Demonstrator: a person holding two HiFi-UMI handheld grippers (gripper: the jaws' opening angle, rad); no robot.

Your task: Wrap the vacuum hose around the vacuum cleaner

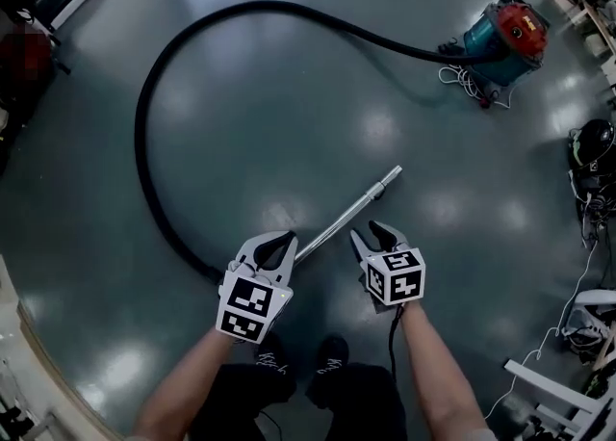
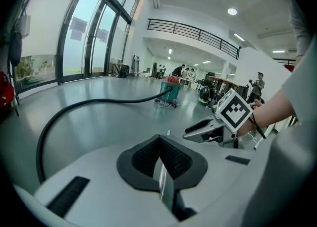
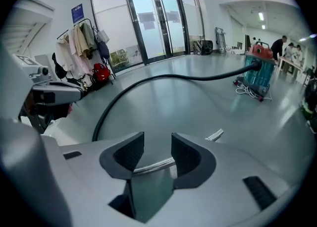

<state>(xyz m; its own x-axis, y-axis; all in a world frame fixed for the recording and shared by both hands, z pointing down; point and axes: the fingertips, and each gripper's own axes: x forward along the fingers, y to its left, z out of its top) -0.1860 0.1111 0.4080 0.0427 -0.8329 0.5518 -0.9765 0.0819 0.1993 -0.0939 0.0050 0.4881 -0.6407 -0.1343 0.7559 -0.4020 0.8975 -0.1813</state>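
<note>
Looking down from the head view at a glossy grey-green floor (image 1: pixel 289 112). Counts: 1 vacuum cleaner (image 1: pixel 502 37), 1 hose (image 1: pixel 141 141), 1 metal wand (image 1: pixel 343 216), 2 grippers, 2 marker cubes, 2 black shoes (image 1: pixel 332 360).

Hose: black, plugged into the vac's side. Runs away from the vac in 1 wide open loop over the floor, well apart from the vac body, no turn around it. Far end comes round to the wand, well apart from the vac.

Left gripper (image 1: pixel 286 236): the one farther from the vac. Jaws pressed pad to pad in its own view, nothing clamped; only a sliver of wand shows below them. In the head view its tips overlap the wand's hose end; contact can't be told. Its cube (image 1: pixel 252 306) sits on the side away from the vac.

Wand: flat on the floor, free tip aimed roughly toward the vac, btwn the 2 grippers.

Right gripper (image 1: pixel 369 231): on the vac side of the wand. Jaws spread apart, pads on nothing; wand seen thru the gap, lying crosswise beneath.

Vacuum cleaner itself: teal drum, red top, upright, w/ 1 white cord (image 1: pixel 464 78) bunched on the floor just beside it. People stand beyond it in the left gripper view, too small to count.
</note>
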